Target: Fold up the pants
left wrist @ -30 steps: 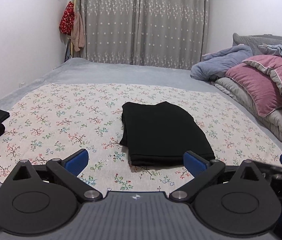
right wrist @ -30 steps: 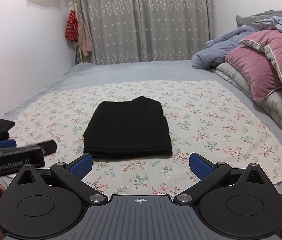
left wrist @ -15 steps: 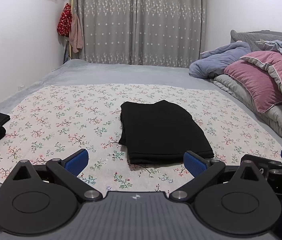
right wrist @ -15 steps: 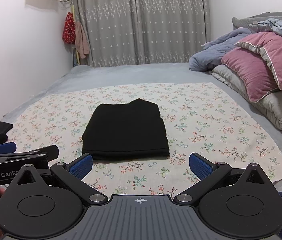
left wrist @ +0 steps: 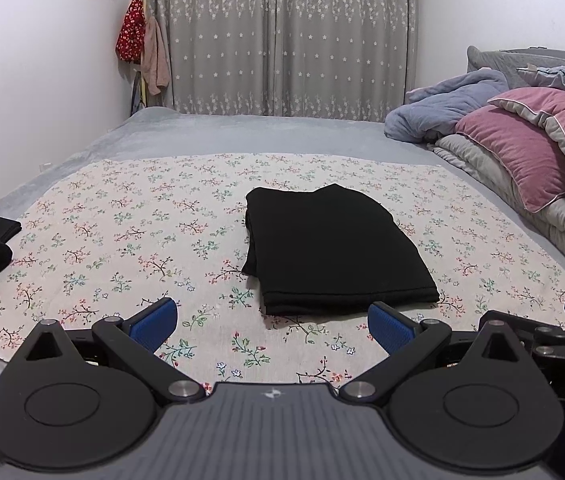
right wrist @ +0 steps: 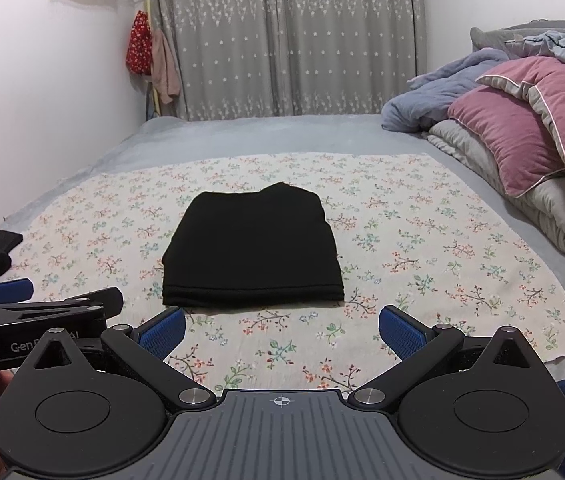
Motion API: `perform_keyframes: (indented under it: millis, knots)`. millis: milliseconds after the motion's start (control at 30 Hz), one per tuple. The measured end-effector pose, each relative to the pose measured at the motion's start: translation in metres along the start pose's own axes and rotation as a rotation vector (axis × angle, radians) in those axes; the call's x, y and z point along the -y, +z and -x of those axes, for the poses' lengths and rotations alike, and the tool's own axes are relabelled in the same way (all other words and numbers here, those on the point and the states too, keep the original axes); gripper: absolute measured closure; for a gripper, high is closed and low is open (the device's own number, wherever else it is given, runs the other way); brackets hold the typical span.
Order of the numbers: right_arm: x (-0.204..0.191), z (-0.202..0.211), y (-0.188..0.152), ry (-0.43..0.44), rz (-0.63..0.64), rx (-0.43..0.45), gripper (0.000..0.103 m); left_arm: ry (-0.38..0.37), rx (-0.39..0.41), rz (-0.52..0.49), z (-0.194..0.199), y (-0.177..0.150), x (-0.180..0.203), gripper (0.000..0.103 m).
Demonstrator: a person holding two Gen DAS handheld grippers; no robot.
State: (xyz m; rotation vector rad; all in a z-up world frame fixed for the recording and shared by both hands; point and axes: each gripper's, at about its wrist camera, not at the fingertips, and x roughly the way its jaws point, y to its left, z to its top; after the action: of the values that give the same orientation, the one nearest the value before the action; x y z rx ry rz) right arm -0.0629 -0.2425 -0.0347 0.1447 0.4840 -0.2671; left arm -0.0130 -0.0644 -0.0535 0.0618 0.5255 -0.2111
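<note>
Already folded into a compact rectangle, black pants (left wrist: 334, 248) at the middle of the floral sheet (left wrist: 122, 240). Left hand-held gripper (left wrist: 272, 322) and right hand-held gripper (right wrist: 282, 328) spread wide, empty, near the sheet's front edge. Best left undisturbed; at most square the near hem gently.

Pants (left wrist: 334, 248): plain black, no pattern. Cloth (left wrist: 122, 236) under them: cream, printed all over with small sprigs, dark twigs with pink, red, green and pale blue blossoms. Bedsheet (left wrist: 242, 132): flat grey-blue. Curtains (left wrist: 282, 36): grey, sprinkled with white stars, denser white bands near top and hem. Wall (left wrist: 42, 72): white. Hanging cloths (left wrist: 130, 40): one red with white dots, one dusty pink. Pillow (left wrist: 522, 148): mauve-pink, white piping, grey edging. Blanket (left wrist: 442, 108): slate blue. Left gripper (left wrist: 272, 320) and right gripper (right wrist: 282, 326): black bodies, blue finger pads.
</note>
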Motion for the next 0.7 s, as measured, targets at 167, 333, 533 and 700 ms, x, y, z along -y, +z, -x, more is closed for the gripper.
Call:
perform_keyframes:
  millis: [167, 333, 533, 700]
  knots:
    - [-0.0024, -0.0023, -0.0006, -0.002, 0.004, -0.006, 0.000, -0.002, -0.003, 0.003, 0.0009, 0.0003, -0.0005, 0.001]
    - [-0.0046, -0.0026, -0.0006, -0.005, 0.010, -0.006, 0.000, 0.000, -0.005, 0.005, 0.0003, 0.0001, -0.0004, 0.001]
    - [-0.0027, -0.0028, -0.0007, -0.009, 0.004, -0.008, 0.000, 0.003, -0.007, 0.010, -0.0002, -0.0003, 0.0007, 0.001]
    - [-0.0029, -0.0028, -0.0008, -0.008, 0.004, -0.009, 0.000, 0.004, -0.014, 0.003, -0.0009, -0.0003, 0.0029, 0.001]
